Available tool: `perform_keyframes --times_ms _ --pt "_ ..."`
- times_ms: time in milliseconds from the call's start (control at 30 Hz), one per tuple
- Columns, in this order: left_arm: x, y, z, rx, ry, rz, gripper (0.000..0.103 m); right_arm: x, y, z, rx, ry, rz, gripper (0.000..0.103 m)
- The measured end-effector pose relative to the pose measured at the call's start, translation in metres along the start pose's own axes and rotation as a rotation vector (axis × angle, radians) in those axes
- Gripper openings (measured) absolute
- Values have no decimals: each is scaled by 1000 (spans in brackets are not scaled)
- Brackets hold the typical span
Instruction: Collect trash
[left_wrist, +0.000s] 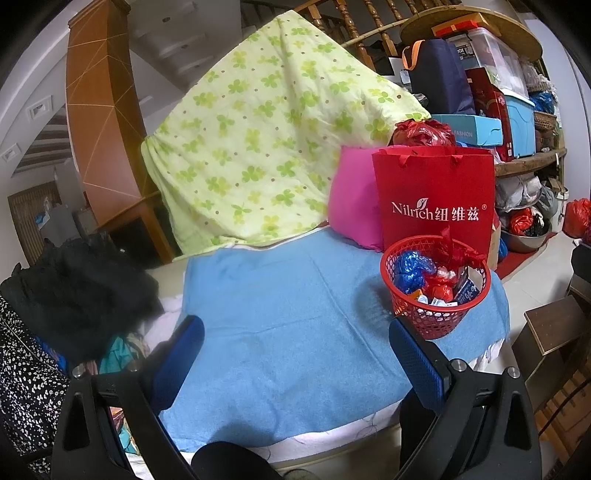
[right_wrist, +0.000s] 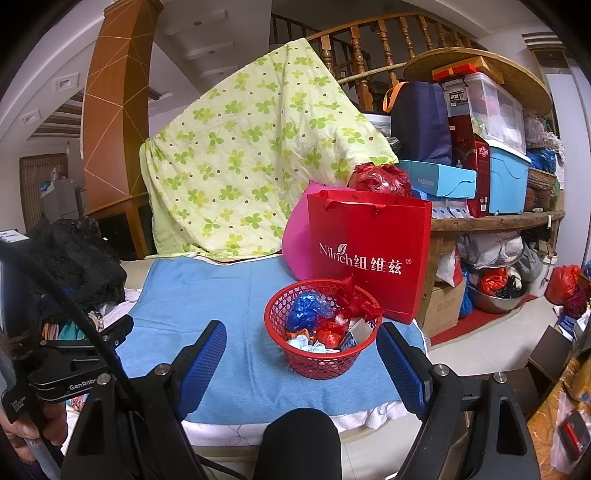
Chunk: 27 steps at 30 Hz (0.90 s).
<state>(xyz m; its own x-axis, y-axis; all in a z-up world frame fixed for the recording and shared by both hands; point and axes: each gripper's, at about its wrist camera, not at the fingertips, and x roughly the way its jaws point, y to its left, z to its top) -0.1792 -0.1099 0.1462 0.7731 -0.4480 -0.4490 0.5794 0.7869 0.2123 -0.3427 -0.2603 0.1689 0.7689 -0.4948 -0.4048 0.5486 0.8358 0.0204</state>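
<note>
Jaws are standing wide apart on both the left gripper (left_wrist: 295, 354) and right gripper (right_wrist: 301, 352), gripping nothing. The red basket (right_wrist: 323, 360) is sitting full of trash (right_wrist: 319, 321) on the blue towel (right_wrist: 221, 295); scanning the bare cloth for leftovers looks wise.

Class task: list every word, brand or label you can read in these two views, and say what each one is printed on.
"Nilrich 纽维兹 ®": red paper bag behind the red basket.
"FASHION": light blue box on the shelf.
"ROX": label on the clear storage bin.
"GenRobo", cut off: the left gripper's body.
Print on the dark red carton and on the packets in the basket: too small to read.
</note>
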Motion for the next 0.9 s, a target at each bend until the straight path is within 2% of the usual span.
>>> perform_keyframes --times_ms 900 --pt "10 -2 -2 7 27 -9 100 8 2 0 5 24 10 86"
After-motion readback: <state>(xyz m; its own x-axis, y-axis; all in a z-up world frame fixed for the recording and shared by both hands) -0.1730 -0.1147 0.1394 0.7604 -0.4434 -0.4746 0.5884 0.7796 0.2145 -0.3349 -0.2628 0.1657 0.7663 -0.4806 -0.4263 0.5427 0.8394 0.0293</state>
